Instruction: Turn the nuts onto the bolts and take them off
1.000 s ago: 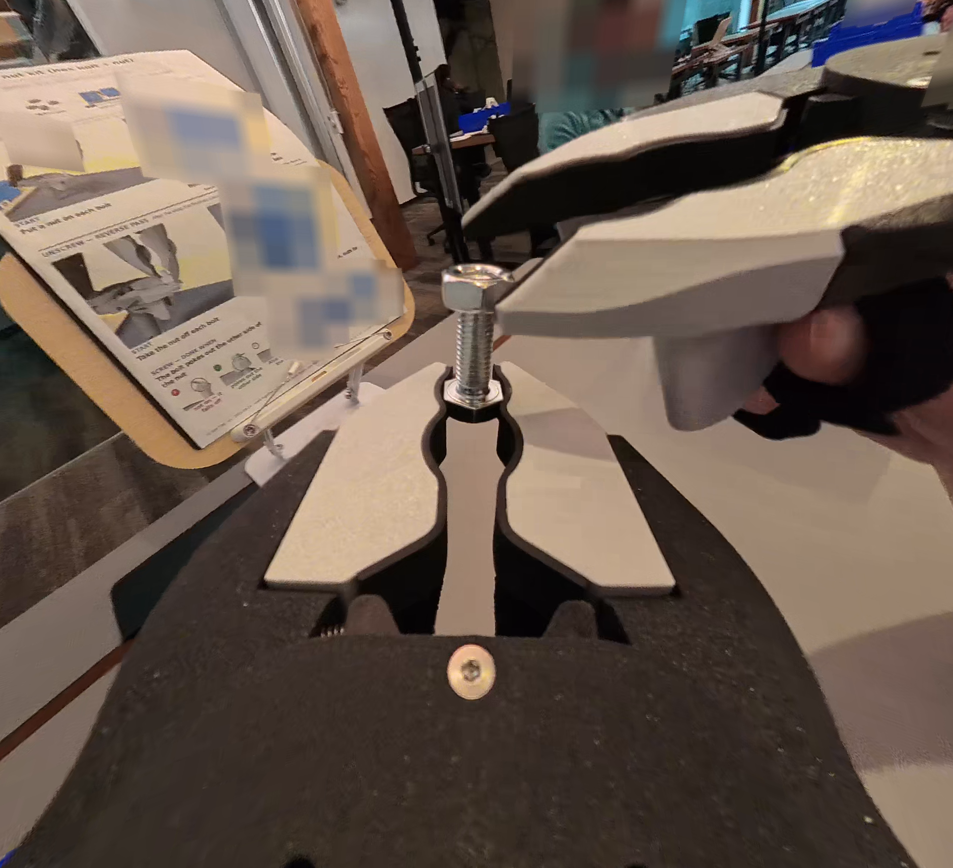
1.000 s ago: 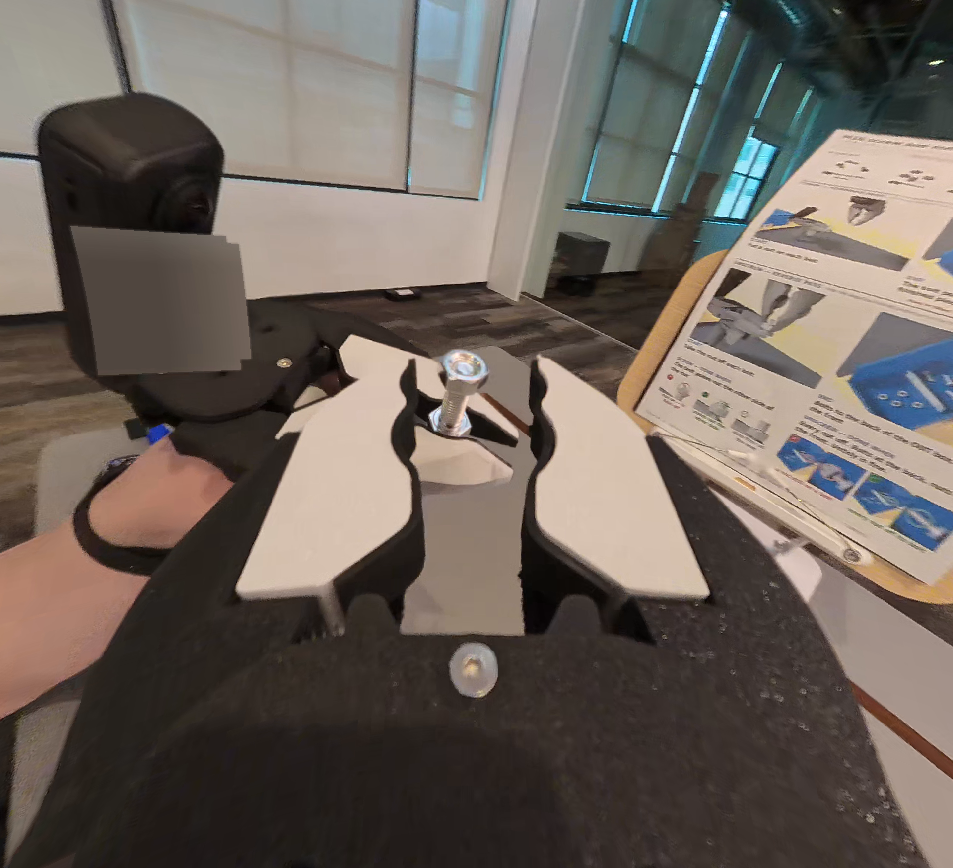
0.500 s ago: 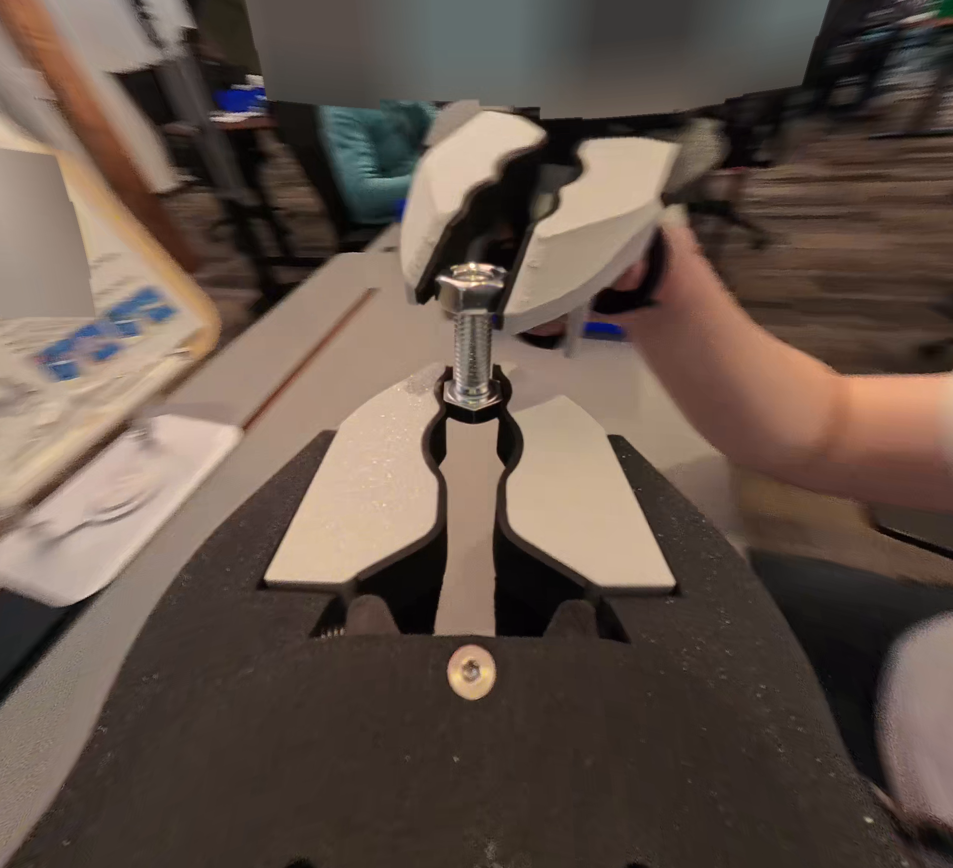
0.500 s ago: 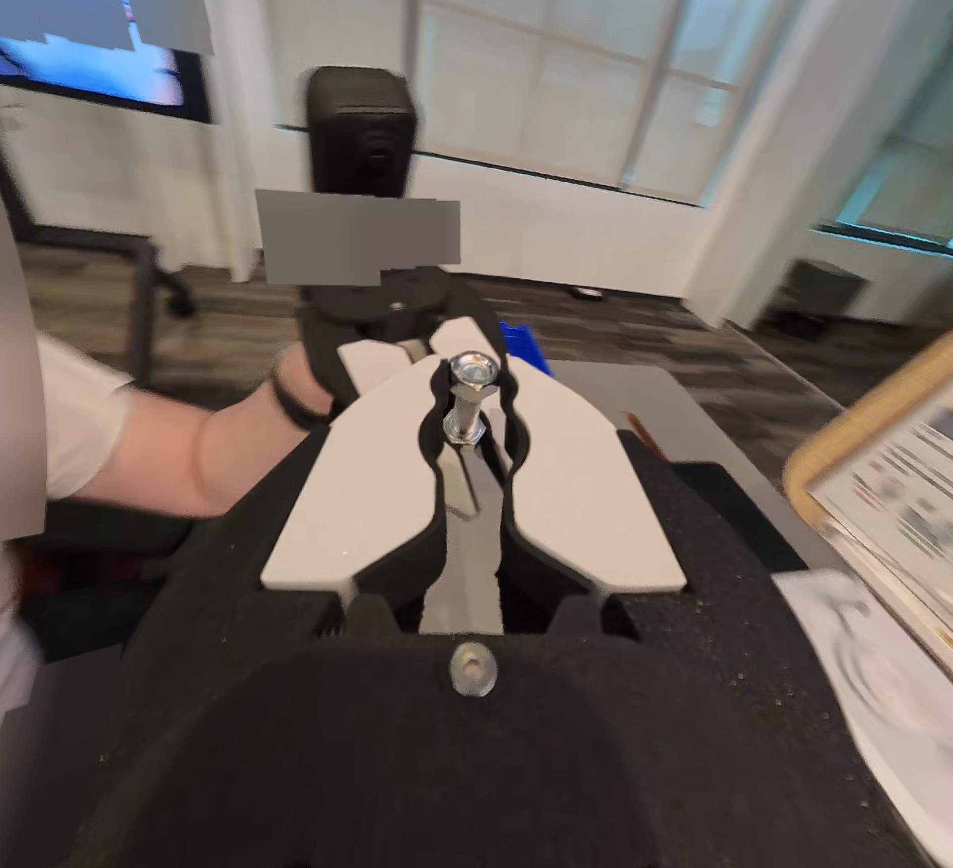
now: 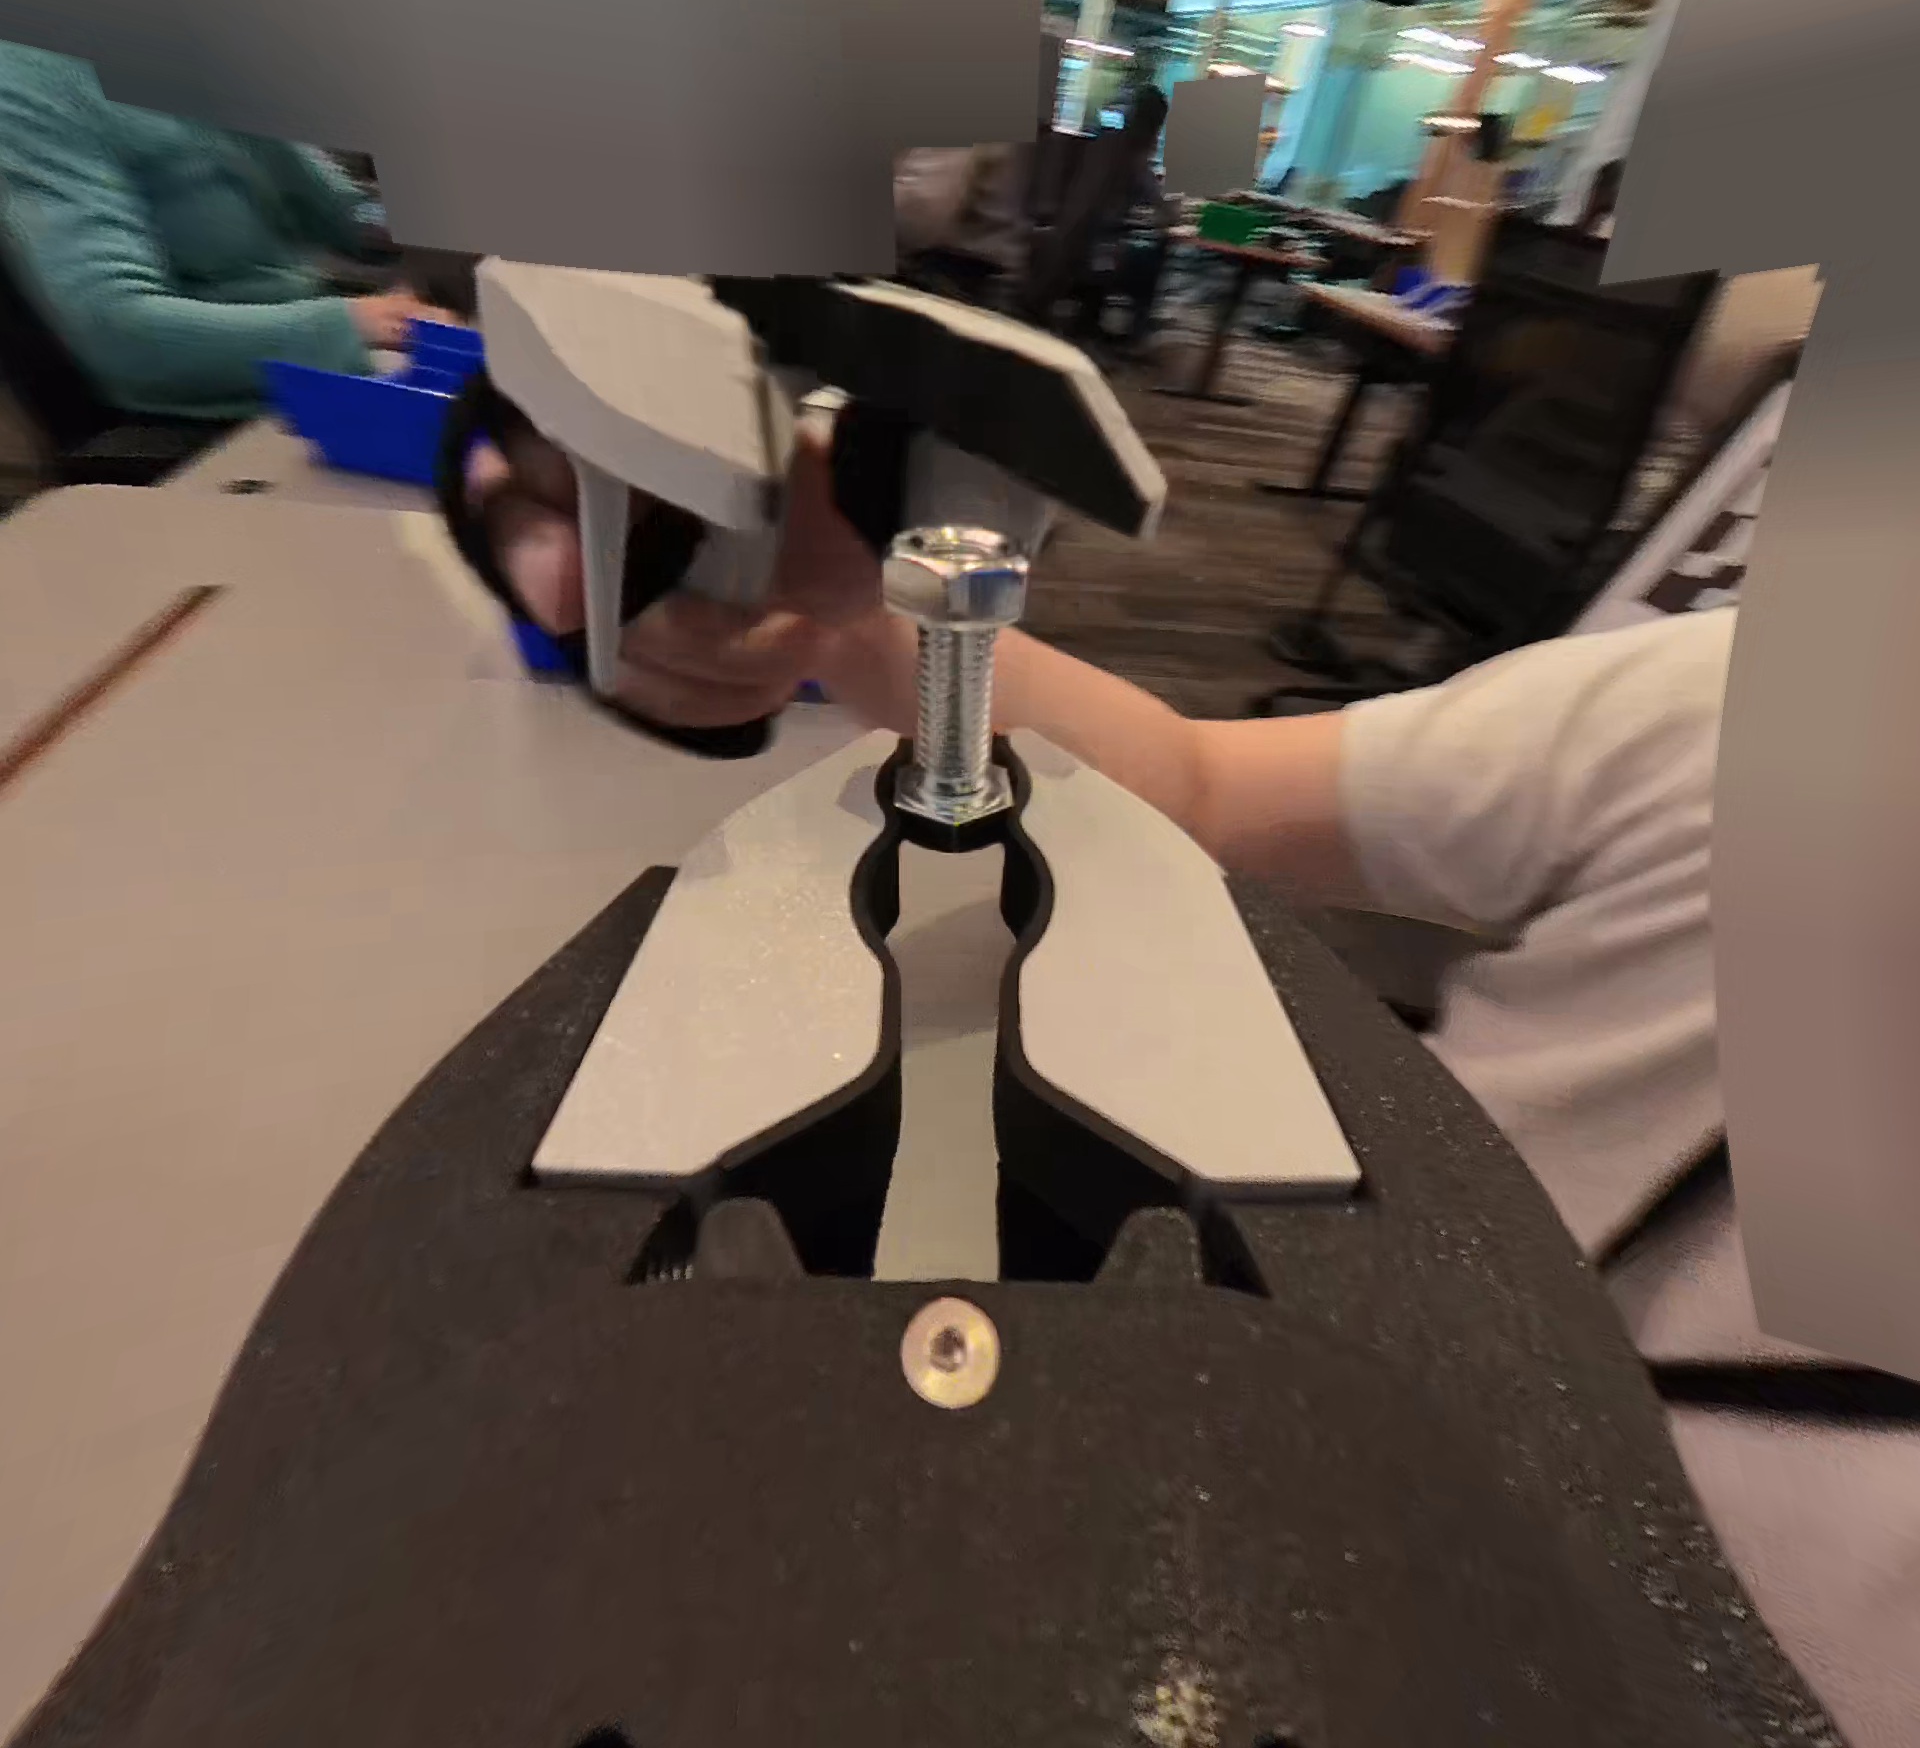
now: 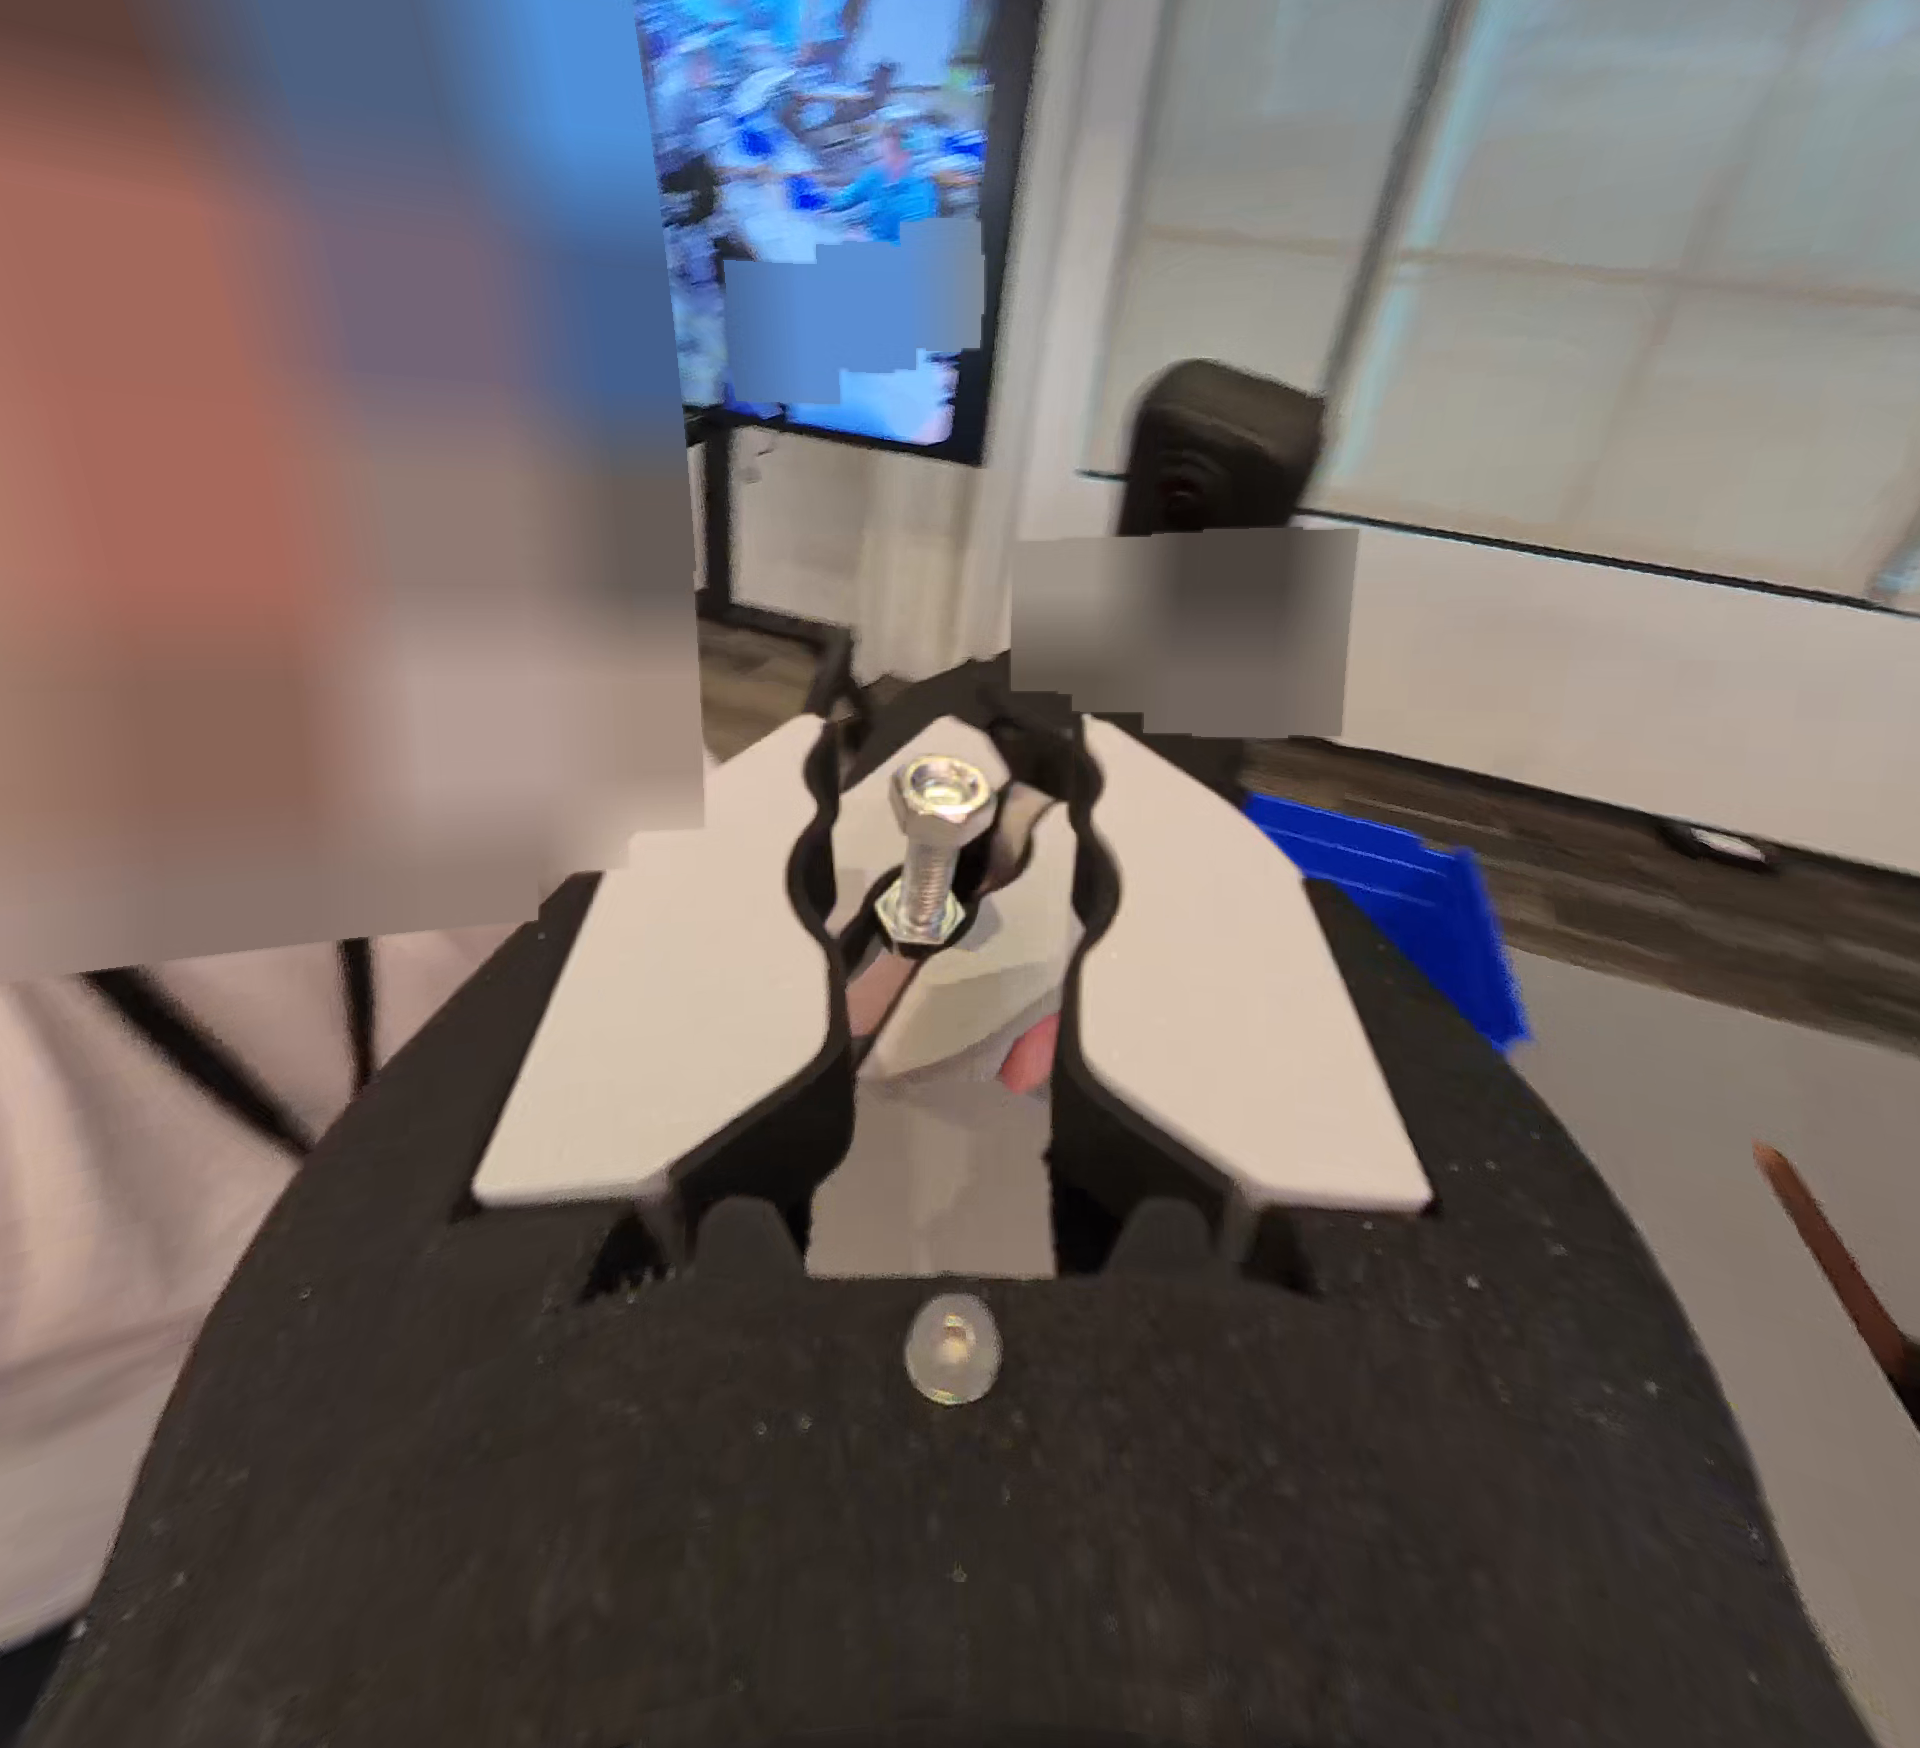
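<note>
Where the left gripper [image 5: 951,768] narrows to its tips: clamped shut on the nut [image 5: 951,789], both white fingers pressed against its flats.
Right gripper [image 6: 951,742]: spread wide, set on either side of the bolt head with a gap at each side; in the left wrist view [image 5: 831,451] tilted, just behind and above that head.
Count: two grippers, one bolt [image 5: 954,659], one nut.
Bolt: upright, hex head on top, threaded shank bare between head and nut.
Nut: at the low end of the thread, well below the head; seen also from the right wrist view [image 6: 920,914].
Hand [image 5: 717,659]: wrapped round the handle of the right gripper, bare forearm running back to a white sleeve [image 5: 1507,815].
Camera [image 6: 1221,451]: one black block atop the left gripper.
Container: one blue bin [image 6: 1382,909] on the table beyond the grippers; contents not visible.
Surface: pale grey table [image 5: 260,815], with a thin brown strip [image 5: 104,680] across it.
Room: dark plank floor, desks and chairs farther back, a wooden post [image 5: 1507,36], a screen on a stand [image 6: 831,140], tall windows with pale blinds [image 6: 1610,192].
Far side of the table: a second person's teal sleeve [image 5: 156,244].
</note>
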